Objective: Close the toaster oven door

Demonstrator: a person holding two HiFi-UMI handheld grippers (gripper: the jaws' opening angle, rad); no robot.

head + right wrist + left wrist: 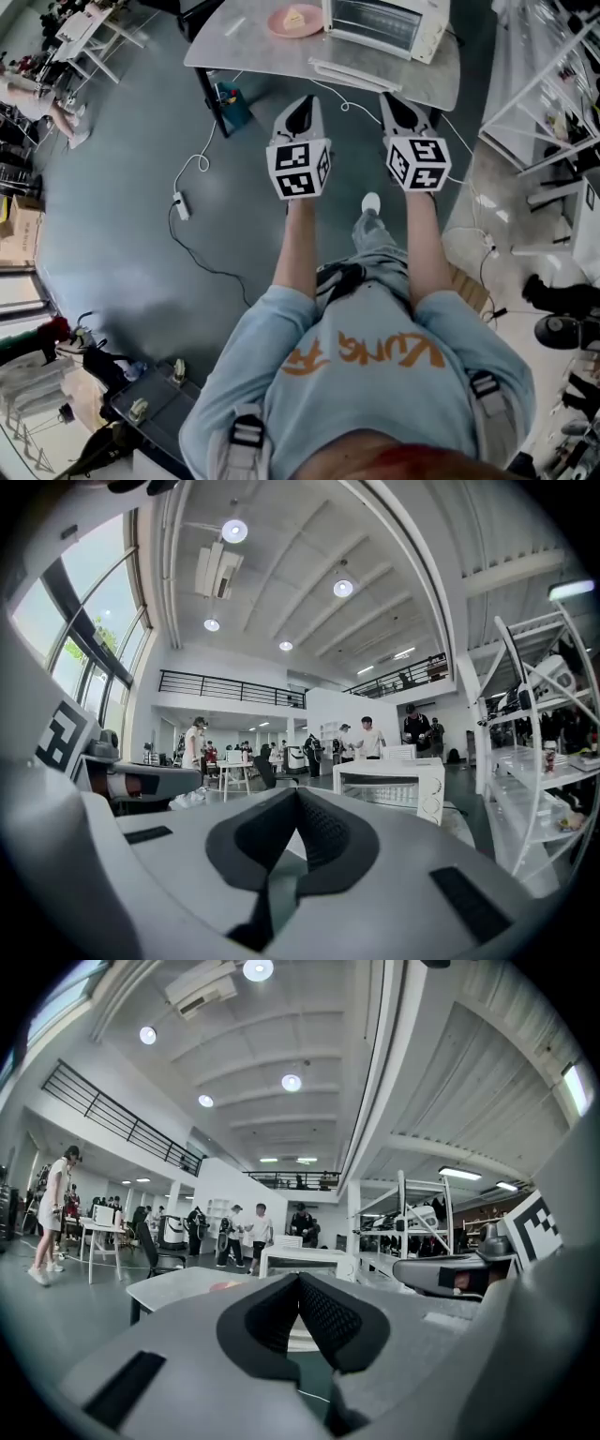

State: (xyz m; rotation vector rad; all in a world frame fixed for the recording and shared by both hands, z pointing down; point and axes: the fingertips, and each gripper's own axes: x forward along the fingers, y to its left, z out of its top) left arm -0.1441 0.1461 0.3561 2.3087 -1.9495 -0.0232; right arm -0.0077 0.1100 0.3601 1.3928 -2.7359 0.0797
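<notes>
Oven [382,24] sits seemingly beyond left tongs [303,103], right tongs [395,101].

Toaster oven [380,23], back beyond upper edge

Head view steeply down; both gripper views level, facing toaster oven [380,23] (shared by all three)

Grey table [248,49] with a white toaster oven [384,23], door [352,73] down, and a pink plate [295,21] alongside.
</notes>
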